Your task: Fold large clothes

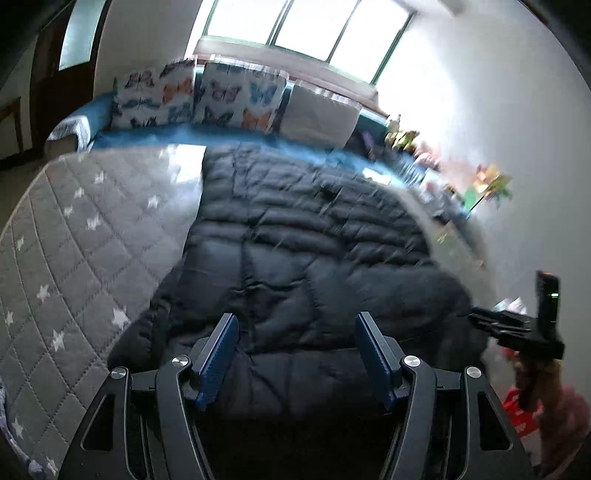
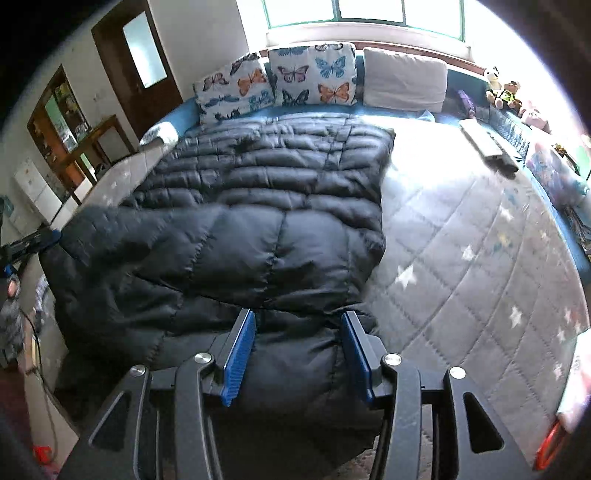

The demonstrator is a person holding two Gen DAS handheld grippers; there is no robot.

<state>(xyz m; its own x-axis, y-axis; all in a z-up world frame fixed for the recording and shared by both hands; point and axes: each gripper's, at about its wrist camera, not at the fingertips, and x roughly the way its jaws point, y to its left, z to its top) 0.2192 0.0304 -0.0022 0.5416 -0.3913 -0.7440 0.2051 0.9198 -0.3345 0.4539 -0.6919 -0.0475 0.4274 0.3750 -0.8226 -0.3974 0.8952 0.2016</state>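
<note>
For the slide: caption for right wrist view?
Open right gripper over black puffer coat laid flat on grey star quilt.

Bed with grey star-quilted cover point(image 2: 461, 236), black puffer coat point(image 2: 258, 206) spread on it, butterfly pillows point(image 2: 314, 74) at head

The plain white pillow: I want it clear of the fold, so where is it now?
The plain white pillow leans at the bed's head under the window, right of the butterfly pillows, beyond the black puffer jacket.

jacket point(image 2: 258, 221) on quilt point(image 2: 461, 258) | pillows point(image 2: 314, 74) behind jacket | window point(image 2: 369, 14) behind pillows
</note>
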